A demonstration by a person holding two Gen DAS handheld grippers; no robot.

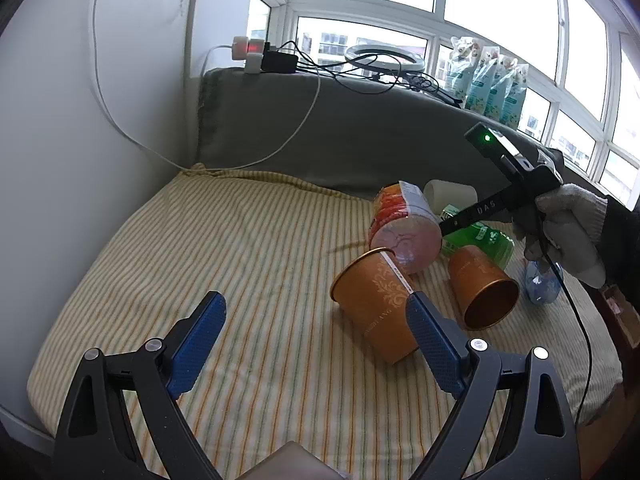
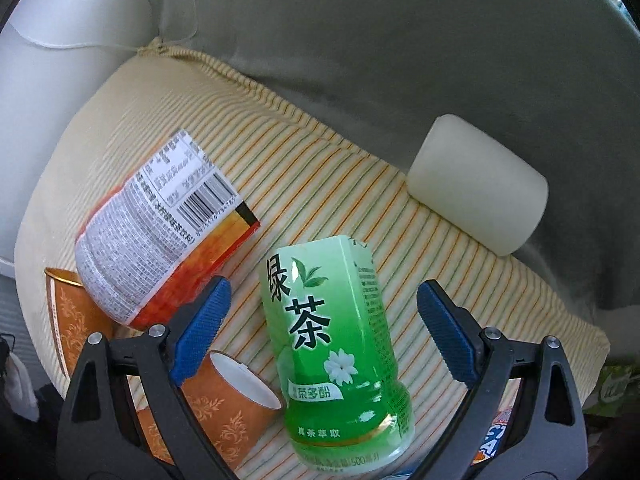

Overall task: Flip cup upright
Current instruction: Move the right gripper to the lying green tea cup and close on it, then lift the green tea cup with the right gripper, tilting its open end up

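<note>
Two orange paper cups with a pale floral print lie on their sides on a striped, ribbed fabric cushion (image 1: 240,240). The near cup (image 1: 376,304) points its open rim up and to the left; its tapered wall sits just beside the right finger of the left gripper (image 1: 316,320). This gripper's jaws stand wide, holding nothing. The far cup (image 1: 484,288) shows its round open mouth.

The right gripper (image 2: 324,312) is also spread wide, empty, with a glossy green plastic bottle (image 2: 336,344) lying between its textured blue pads (image 2: 200,332). An orange-labelled bottle (image 2: 160,224) lies tilted beside it. A smooth white cylinder (image 2: 476,196) rests against the grey backrest (image 2: 400,60).
</note>
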